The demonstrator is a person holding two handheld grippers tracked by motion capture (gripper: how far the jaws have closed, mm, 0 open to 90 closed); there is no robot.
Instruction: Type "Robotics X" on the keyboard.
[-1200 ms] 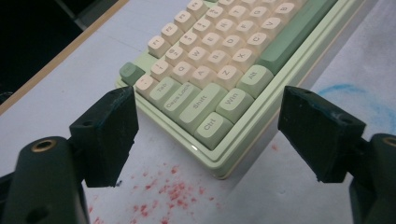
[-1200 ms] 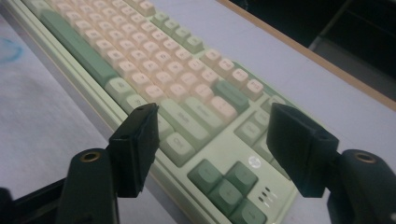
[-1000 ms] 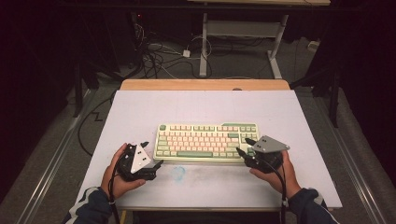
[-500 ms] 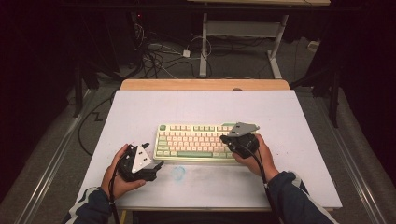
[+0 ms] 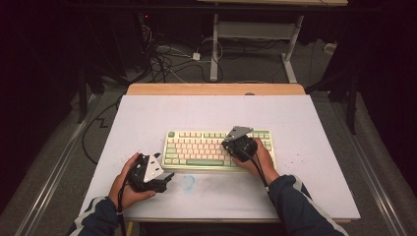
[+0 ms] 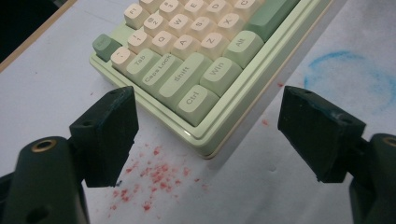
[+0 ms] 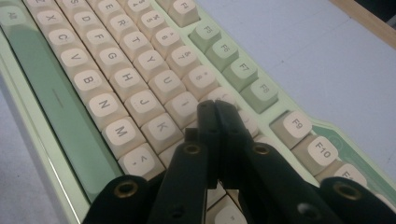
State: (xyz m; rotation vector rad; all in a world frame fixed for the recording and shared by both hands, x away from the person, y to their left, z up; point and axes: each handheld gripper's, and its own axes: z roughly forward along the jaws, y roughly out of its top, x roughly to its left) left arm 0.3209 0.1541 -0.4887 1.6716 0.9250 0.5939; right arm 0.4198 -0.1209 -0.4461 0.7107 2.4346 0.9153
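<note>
1. The right gripper (image 5: 231, 143) sits at centre right of the high view, over the right half of the keyboard (image 5: 196, 150). Its jaws have just been closing and now stand pressed together with nothing between them.
2. In the right gripper view the joined black jaws rise from the bottom centre, and their tips (image 7: 215, 108) lie over the cream keys in the middle of the frame, between the letter rows to the left and the green function keys (image 7: 240, 73) to the upper right. Whether the tips touch a key I cannot tell.
3. The long green space bar (image 7: 56, 112) runs down the left side of that view, well apart from the jaws.
4. The left gripper (image 5: 164, 179) is at lower left of the high view, held in the person's left hand (image 5: 129, 186), just off the keyboard's near left corner and not touching it.
5. In the left gripper view its jaws are spread wide at the two bottom corners, holding nothing; the keyboard's corner with the Ctrl key (image 6: 197, 103) points down between them at centre frame.
6. Red specks (image 6: 156, 175) dot the white table cover (image 5: 147, 118) at lower centre of that view, beside the left jaw; a faint blue ring mark (image 6: 348, 74) lies at upper right.
7. In the high view the keyboard lies at the centre of the table cover, its long side running left to right.
</note>
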